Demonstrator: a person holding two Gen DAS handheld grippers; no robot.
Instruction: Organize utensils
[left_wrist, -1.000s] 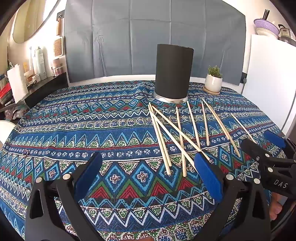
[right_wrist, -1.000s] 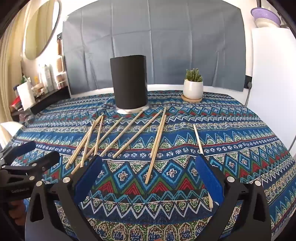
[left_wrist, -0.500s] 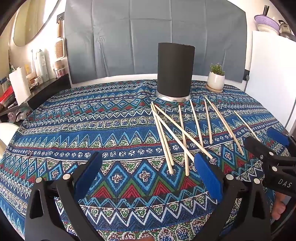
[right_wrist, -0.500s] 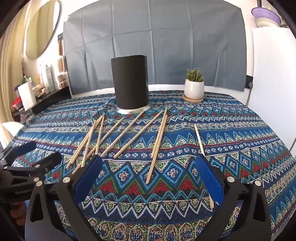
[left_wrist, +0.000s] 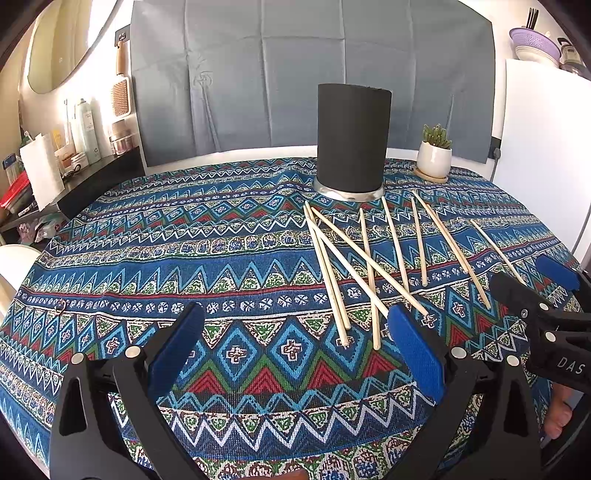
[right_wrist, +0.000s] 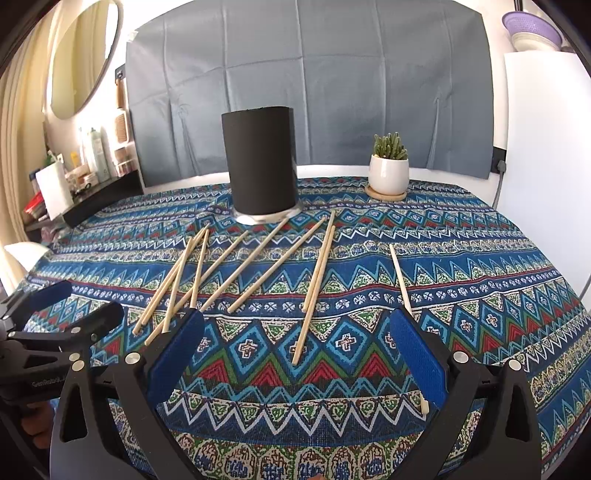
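Several wooden chopsticks (left_wrist: 369, 258) lie fanned out on the patterned tablecloth in front of a tall black cylinder holder (left_wrist: 352, 138). They also show in the right wrist view (right_wrist: 258, 262), before the holder (right_wrist: 260, 168). One single chopstick (right_wrist: 402, 291) lies apart to the right, its near part passing behind my right gripper's right finger. My left gripper (left_wrist: 295, 347) is open and empty, its right fingertip over the near chopstick ends. My right gripper (right_wrist: 295, 350) is open and empty, just short of the chopsticks.
A small potted cactus (left_wrist: 435, 155) on a coaster stands right of the holder, also in the right wrist view (right_wrist: 388, 171). A white panel (left_wrist: 543, 155) rises at the right table edge. A cluttered dark shelf (left_wrist: 74, 162) sits far left. A grey cloth hangs behind.
Both grippers have eased slightly forward toward the chopsticks and holder. The chopsticks have not moved and both jaws stay open.
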